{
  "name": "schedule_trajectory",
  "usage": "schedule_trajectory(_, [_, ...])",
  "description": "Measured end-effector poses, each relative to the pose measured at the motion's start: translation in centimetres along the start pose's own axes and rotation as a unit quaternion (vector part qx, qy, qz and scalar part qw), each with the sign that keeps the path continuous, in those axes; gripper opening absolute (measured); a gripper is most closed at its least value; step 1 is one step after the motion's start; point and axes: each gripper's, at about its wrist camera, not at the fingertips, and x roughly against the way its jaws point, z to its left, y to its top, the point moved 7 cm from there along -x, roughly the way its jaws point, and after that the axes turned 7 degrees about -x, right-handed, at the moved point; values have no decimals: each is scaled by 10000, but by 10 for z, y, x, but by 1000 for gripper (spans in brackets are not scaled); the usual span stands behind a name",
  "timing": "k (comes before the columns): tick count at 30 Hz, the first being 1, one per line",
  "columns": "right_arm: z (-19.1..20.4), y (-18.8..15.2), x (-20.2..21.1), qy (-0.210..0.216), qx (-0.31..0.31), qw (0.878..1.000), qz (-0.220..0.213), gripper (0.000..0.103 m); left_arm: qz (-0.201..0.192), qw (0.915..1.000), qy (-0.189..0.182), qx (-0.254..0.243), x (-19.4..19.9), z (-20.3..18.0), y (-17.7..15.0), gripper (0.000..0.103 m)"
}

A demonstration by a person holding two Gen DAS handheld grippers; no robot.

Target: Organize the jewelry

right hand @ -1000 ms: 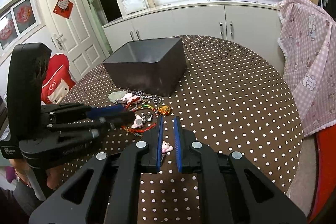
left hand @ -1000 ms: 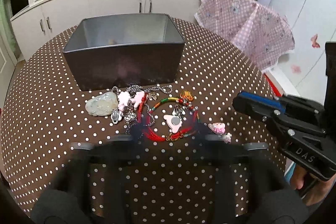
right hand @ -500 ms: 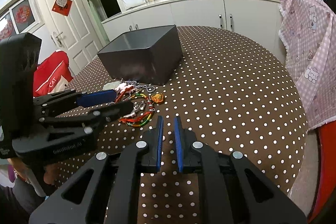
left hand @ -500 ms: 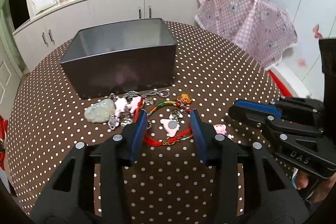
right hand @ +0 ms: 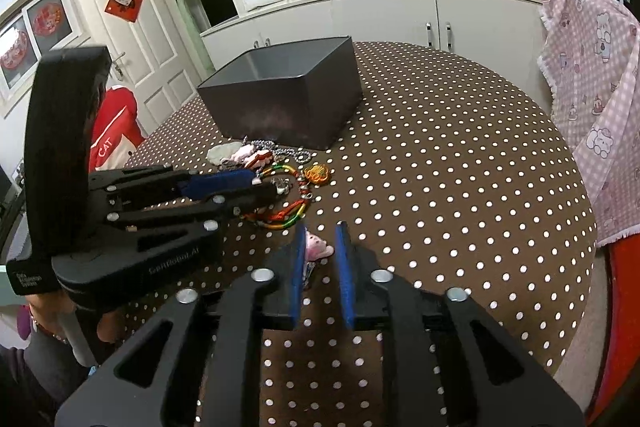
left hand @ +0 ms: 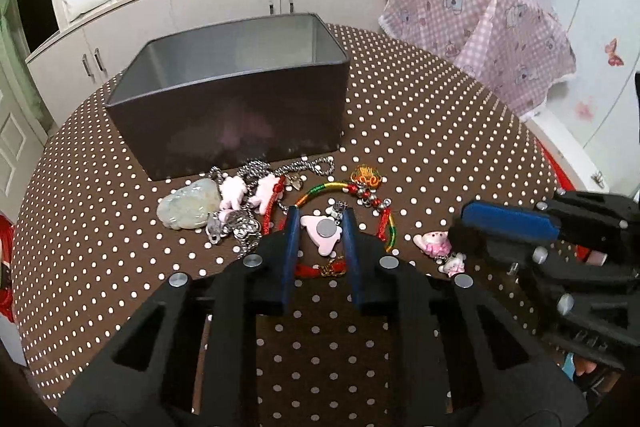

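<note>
A heap of jewelry lies in front of the dark grey box (left hand: pixel 240 115) (right hand: pixel 288 107): a pale jade pendant (left hand: pixel 188 207), pink charms (left hand: pixel 240 189), a silver chain (left hand: pixel 280 167) and a red, green and yellow cord bracelet (left hand: pixel 332 185) (right hand: pixel 288 219). My left gripper (left hand: pixel 320 223) (right hand: pixel 266 185) is closing around a pink triangular charm (left hand: pixel 324 233) with a silver disc; its pads stand just beside the charm's edges. My right gripper (right hand: pixel 320 237) (left hand: pixel 456 231) is opening, and a small pink doll charm (right hand: pixel 318 247) (left hand: pixel 434 241) lies between its fingers on the cloth.
The round table has a brown cloth with white dots (left hand: pixel 420 131). Its edge curves close on the right. A pink checked cloth (left hand: pixel 480 39) hangs over something beyond it. White cabinets (left hand: pixel 180 11) stand behind. A person's hand (right hand: pixel 48 327) holds the left gripper.
The left jaws have narrowed from wide apart to close around the pink triangular charm. The right jaws have parted slightly, and the pink doll charm shows between them.
</note>
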Motion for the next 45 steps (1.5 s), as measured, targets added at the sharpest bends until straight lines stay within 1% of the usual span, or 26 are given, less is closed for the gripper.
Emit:
schedule_trajectory(1, [2, -2, -1, -16, 40, 10000, 41, 27, -25, 10000, -49, 25, 2, 0, 0, 22])
schedule_trajectory(5, [10, -6, -8, -97, 178, 9996, 177, 28, -233, 9996, -145, 80, 17, 2, 2, 22])
schedule_trajectory(8, [14, -9, -15, -407, 442, 9979, 225, 28, -368, 9991, -172, 116, 28, 5, 5, 21])
schedule_trajectory(9, [16, -9, -16, -504, 534, 9971, 224, 28, -415, 9989, -171, 135, 33, 6, 6, 21])
schedule_trajectory(11, [16, -9, -18, -747, 694, 9946, 190, 20, -489, 9985, -192, 153, 39, 8, 10, 21])
schedule_trajectory(12, [16, -9, -19, -765, 706, 9944, 185, 20, -534, 9982, -196, 178, 42, 10, 12, 21])
schedule_trajectory(15, [14, -6, -18, -745, 611, 9952, 160, 19, -636, 9974, -231, 238, 49, 16, 17, 21])
schedule_trajectory(19, [14, 12, -12, -687, 532, 9962, -24, 19, -770, 9960, -289, 355, 57, 26, 25, 22])
schedule_trajectory(23, [26, 50, 1, -444, 520, 9969, -397, 19, -939, 9935, -292, 579, 63, 48, 43, 22])
schedule_trajectory(26, [36, 77, 3, -237, 494, 9965, -637, 19, -951, 9927, -238, 698, 60, 65, 57, 22])
schedule_trajectory(29, [43, 100, -9, -41, 428, 9965, -714, 19, -890, 9924, -218, 827, 51, 79, 69, 22])
schedule_trajectory(31, [44, 114, -22, 148, 253, 9972, -682, 19, -840, 9921, -177, 912, 44, 88, 75, 22])
schedule_trajectory(34, [49, 127, -35, 96, 283, 9971, -704, 19, -749, 9920, -155, 1008, 32, 99, 83, 22])
schedule_trajectory(37, [50, 130, -50, 8, 309, 9978, -586, 19, -572, 9918, -271, 1111, 16, 105, 85, 22])
schedule_trajectory(40, [47, 122, -56, -46, 272, 9986, -453, 19, -470, 9919, -347, 1132, 7, 107, 84, 22])
schedule_trajectory(45, [43, 111, -56, -89, 215, 9990, -394, 20, -522, 9920, -429, 1069, 2, 102, 81, 23])
